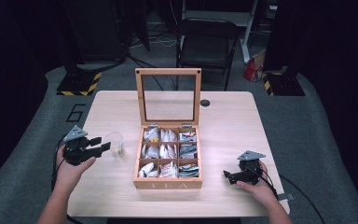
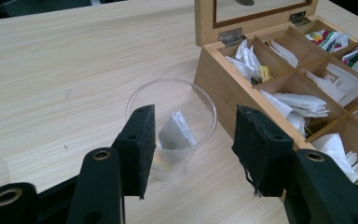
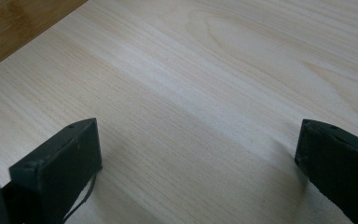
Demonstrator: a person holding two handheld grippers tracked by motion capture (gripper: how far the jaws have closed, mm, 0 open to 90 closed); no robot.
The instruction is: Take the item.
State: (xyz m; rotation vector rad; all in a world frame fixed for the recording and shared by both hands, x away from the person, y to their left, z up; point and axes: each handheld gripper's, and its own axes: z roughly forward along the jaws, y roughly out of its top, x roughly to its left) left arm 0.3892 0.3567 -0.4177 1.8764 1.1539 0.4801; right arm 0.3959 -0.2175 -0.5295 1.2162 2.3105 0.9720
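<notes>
A clear plastic cup (image 1: 114, 143) stands upright on the light wooden desk (image 1: 233, 126), just left of the open wooden tea box (image 1: 168, 184) and apart from its side wall. Inside the cup lies a tea bag (image 2: 177, 130), leaning against the wall with its paper tag low at the bottom. The left gripper (image 1: 100, 145) is held near the cup's left side, pointing toward it; in the left gripper view its two black jaws stand parted on either side of the cup's near rim, released and pressing on nothing, with the cup seen in the gap beyond them. The tea box has its glass-paned lid (image 1: 168, 97) standing upright at the back, and its nine compartments hold white and coloured tea sachets (image 1: 168, 152). The right gripper (image 1: 227, 176) rests low over bare desk at the box's right, well apart from the cup, its jaws spread wide with only wood grain between them.
</notes>
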